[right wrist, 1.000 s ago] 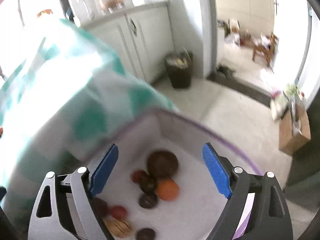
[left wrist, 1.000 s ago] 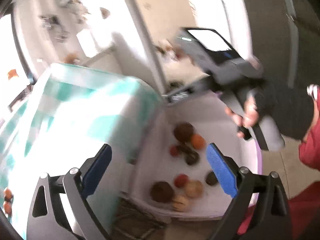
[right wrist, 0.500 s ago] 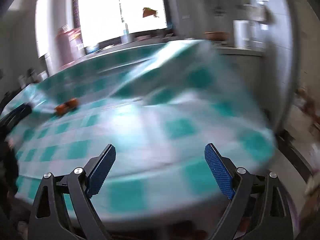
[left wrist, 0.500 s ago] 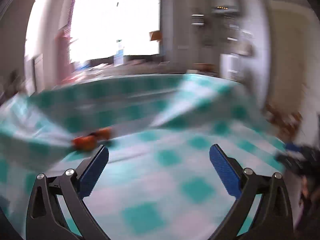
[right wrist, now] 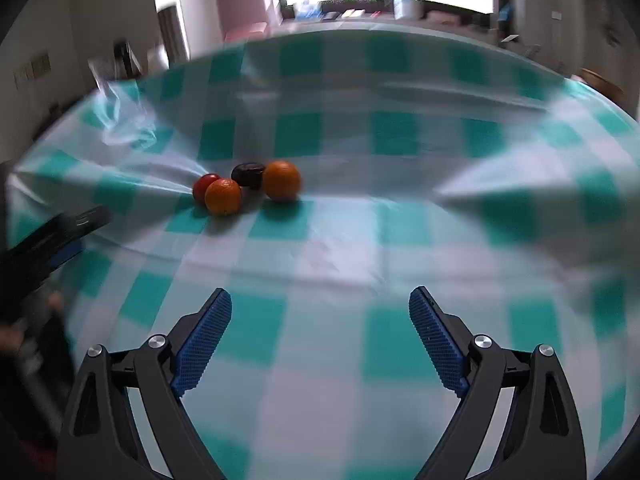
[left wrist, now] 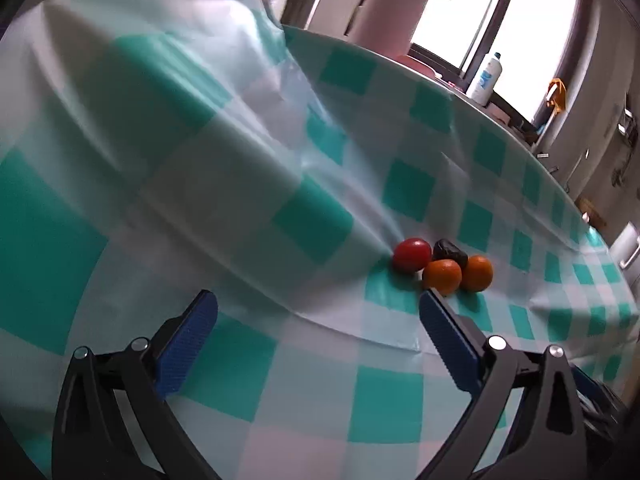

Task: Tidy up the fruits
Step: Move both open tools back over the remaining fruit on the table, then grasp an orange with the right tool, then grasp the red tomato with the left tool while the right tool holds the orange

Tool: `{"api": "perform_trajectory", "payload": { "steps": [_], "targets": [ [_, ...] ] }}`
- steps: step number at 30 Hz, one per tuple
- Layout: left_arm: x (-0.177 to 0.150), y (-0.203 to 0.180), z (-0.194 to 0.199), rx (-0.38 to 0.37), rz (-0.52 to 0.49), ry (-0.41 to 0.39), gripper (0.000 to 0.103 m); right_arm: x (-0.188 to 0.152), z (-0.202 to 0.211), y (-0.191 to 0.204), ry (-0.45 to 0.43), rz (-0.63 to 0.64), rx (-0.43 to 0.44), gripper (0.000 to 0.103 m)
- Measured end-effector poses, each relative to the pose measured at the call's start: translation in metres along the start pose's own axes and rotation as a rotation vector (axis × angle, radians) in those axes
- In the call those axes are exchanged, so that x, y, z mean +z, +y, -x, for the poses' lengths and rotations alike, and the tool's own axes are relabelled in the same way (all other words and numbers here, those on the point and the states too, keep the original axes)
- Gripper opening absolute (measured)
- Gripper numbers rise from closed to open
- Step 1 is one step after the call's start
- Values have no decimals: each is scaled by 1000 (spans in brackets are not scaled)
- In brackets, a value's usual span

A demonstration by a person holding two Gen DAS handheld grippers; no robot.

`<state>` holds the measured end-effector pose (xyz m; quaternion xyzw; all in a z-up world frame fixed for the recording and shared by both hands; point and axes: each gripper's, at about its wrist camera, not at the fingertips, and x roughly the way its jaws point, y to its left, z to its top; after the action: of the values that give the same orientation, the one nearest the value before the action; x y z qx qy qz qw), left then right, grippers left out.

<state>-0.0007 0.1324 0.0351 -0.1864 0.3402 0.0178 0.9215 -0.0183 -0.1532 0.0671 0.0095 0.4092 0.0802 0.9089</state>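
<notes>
A small cluster of fruit lies on the teal-and-white checked tablecloth [left wrist: 248,184]: a red tomato [left wrist: 412,254], a dark wrinkled fruit [left wrist: 450,253] and two oranges [left wrist: 441,277] [left wrist: 477,273]. My left gripper [left wrist: 316,304] is open and empty, its right finger just in front of the nearer orange. In the right wrist view the same tomato [right wrist: 205,186], dark fruit [right wrist: 248,174] and oranges [right wrist: 223,196] [right wrist: 281,181] sit up and to the left of my right gripper [right wrist: 320,312], which is open and empty over the cloth [right wrist: 400,248].
The cloth is rumpled into ridges behind the fruit. A pink jug [left wrist: 394,4] and a white bottle [left wrist: 485,78] stand by the bright window. The left gripper's dark body [right wrist: 48,240] and a hand show at the left edge of the right wrist view.
Both grippers have swung away from the white tub of fruit beside the table and now face the tabletop. The fruit cluster has come near and sharp. Both stay open and empty.
</notes>
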Motion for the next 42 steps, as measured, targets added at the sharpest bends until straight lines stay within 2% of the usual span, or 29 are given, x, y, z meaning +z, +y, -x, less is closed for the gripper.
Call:
{"api": "perform_trajectory", "payload": {
  "steps": [2, 5, 10, 13, 14, 15, 16, 18, 21, 28, 34, 36, 39, 42],
  "targets": [
    [-1, -1, 2, 11, -21, -7, 101, 21, -29, 15, 28, 36, -42, 87],
    [-6, -8, 8, 24, -77, -15, 101, 41, -59, 25, 54, 55, -49, 86],
    [-5, -14, 4, -19, -72, 8, 101, 65, -102, 36, 87, 91, -94, 76],
    [-8, -18, 5, -19, -89, 3, 101, 77, -119, 39, 103, 74, -61, 67],
    [-9, -20, 5, -21, -96, 2, 101, 79, -121, 40, 99, 71, -59, 59],
    [-9, -22, 5, -24, -106, 2, 101, 81, -122, 40, 104, 71, -57, 46],
    [-11, -24, 5, -27, -116, 2, 101, 82, -123, 40, 111, 73, -51, 41],
    [-13, -26, 5, -32, -126, 6, 101, 78, -114, 36, 93, 69, -49, 41],
    [-15, -28, 2, -33, -134, 14, 101, 64, -85, 20, 25, -4, 2, 40],
    [-19, -31, -3, -70, -132, 33, 101, 1, -16, -32, -86, -206, 146, 41],
    [-12, -55, -14, -168, -200, 57, 101, -16, -6, -49, -166, -336, 218, 41],
    [-6, -67, -24, -126, -266, 53, 101, -14, -7, -44, -165, -319, 215, 41],
    [4, -82, -42, -8, -404, 61, 91, -13, -5, -33, -160, -266, 214, 41],
    [11, -91, -58, 54, -495, 80, 90, -14, -7, -36, -151, -281, 216, 41]
  ]
}}
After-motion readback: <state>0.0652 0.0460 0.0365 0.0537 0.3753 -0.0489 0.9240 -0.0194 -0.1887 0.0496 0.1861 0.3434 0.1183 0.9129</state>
